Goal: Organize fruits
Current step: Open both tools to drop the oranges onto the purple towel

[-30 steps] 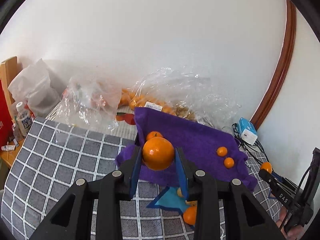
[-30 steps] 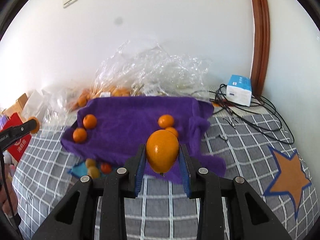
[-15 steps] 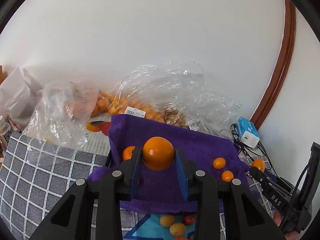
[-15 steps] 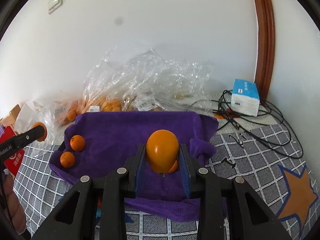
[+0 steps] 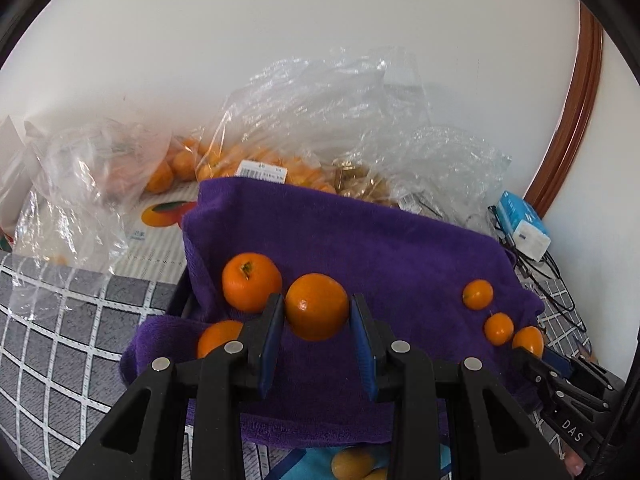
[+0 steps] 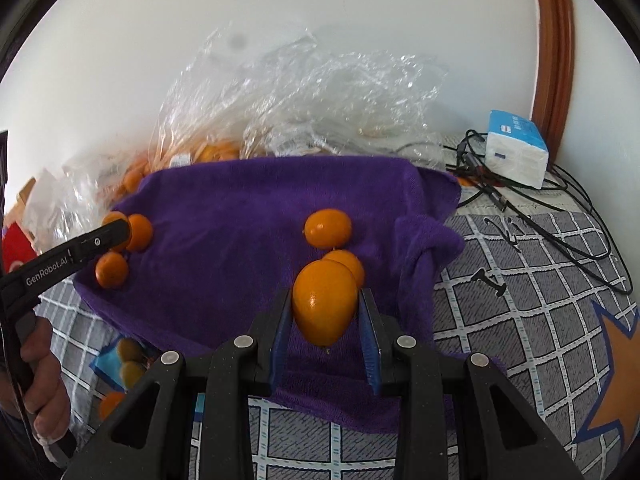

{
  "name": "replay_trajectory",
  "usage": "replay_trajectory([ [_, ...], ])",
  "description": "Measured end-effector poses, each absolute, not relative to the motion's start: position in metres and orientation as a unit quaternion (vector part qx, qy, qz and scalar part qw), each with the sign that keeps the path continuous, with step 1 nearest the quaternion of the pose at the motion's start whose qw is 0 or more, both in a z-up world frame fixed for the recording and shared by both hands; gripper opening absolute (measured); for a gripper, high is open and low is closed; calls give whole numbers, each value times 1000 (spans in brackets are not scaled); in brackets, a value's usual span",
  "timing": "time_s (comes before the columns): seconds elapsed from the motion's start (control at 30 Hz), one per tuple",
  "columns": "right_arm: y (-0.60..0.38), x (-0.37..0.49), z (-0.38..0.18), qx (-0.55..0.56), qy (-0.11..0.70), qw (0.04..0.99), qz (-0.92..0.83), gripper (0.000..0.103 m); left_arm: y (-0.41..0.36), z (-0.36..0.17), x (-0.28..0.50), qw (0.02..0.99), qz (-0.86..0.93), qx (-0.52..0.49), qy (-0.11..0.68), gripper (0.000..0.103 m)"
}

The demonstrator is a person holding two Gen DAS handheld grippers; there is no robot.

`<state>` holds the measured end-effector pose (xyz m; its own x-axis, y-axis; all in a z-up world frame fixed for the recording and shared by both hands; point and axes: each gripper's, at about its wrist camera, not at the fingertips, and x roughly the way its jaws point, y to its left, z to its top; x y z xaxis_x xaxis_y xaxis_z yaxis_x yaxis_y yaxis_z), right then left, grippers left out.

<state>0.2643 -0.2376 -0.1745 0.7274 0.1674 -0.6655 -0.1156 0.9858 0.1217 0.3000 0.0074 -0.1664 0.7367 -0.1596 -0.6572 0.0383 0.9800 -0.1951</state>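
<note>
Two oranges are in our grip at once: the left gripper (image 5: 317, 332) pinches a round orange (image 5: 316, 306) between its blue pads, and the right gripper (image 6: 325, 325) pinches a longer, egg-shaped orange (image 6: 324, 302) the same way. Over the last second both tools have moved forward, from above the checked blanket (image 6: 520, 320) to above the purple towel (image 5: 380, 248), and the fruit lying there now looms much larger. On the left side of the towel two oranges (image 5: 251, 287) lie just beside our held one; on the right side two small ones (image 6: 328, 228) lie just beyond the egg-shaped fruit, the nearer partly hidden behind it. We read this as sorting by size: big fruit to the left, small to the right. Both carries look nearly finished, with only lowering and release remaining. We cannot tell whether either held fruit already touches the cloth. More loose fruit shows at the near edge on a blue patch (image 6: 116, 360), and bagged oranges (image 5: 240, 160) lie far behind, so we judge the work is partway done.
</note>
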Motion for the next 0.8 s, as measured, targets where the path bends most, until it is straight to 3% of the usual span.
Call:
replay_trajectory([
  [0.8, -233, 275, -195, 31, 387, 920, 64, 33, 1, -187, 309, 919, -47, -62, 387, 32],
])
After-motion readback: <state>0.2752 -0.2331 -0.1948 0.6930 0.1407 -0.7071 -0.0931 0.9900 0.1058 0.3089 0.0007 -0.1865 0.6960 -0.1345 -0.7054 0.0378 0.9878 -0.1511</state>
